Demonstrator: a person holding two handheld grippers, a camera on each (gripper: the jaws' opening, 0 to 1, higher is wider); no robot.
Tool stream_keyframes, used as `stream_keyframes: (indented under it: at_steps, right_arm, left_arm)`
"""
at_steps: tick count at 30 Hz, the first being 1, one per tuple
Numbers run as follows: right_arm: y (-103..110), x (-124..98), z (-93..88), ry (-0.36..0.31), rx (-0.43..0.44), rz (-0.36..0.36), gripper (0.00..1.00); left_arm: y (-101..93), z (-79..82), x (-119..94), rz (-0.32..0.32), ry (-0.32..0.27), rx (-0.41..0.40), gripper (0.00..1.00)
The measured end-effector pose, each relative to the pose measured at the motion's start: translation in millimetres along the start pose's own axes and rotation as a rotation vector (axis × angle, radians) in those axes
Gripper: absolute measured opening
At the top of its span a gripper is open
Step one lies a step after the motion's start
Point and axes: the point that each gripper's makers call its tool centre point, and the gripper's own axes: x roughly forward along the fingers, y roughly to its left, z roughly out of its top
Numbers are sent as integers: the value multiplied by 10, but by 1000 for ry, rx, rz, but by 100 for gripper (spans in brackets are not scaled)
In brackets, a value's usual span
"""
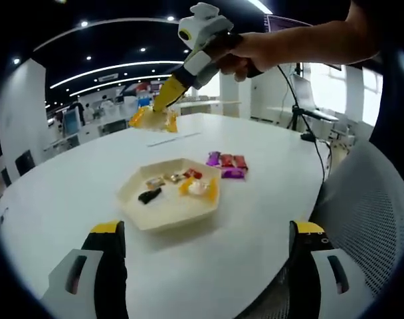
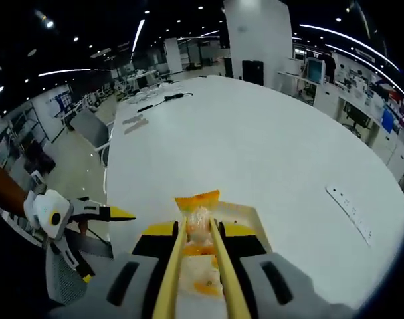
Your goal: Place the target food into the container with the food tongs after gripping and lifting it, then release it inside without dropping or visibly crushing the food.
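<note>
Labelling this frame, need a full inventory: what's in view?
Hexagonal tray: one, cream, mid-table, holding several small wrapped snacks.
Orange packet in tray: one.
Snack packets: about four, purple and red, on the table beside the tray.
Orange snack packet: one, pinched in the tongs above the table.
Food tongs: one pair, yellow, in the right gripper.
Table: one, white, round.
Mesh chair: one, grey, at the table edge.
Left gripper: open, empty.
Right gripper: shut on the tongs.
</note>
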Motion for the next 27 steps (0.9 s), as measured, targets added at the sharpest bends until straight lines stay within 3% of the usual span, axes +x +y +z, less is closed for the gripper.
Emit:
stream_keyframes:
  at_steps: [16,23,27]
  right_arm:
    - [11,20,-54,-9,-29,3,25]
    - [-25,-26,3,-46,-60,7,26]
    - [-36,-96,5,-64,-30,26,27]
  left_arm:
    - [-8,-5,1,-1,8,-5,99]
    - [30,-9,-1,15,6,-8,99]
    - [31,-14,0,16,10,-11,99]
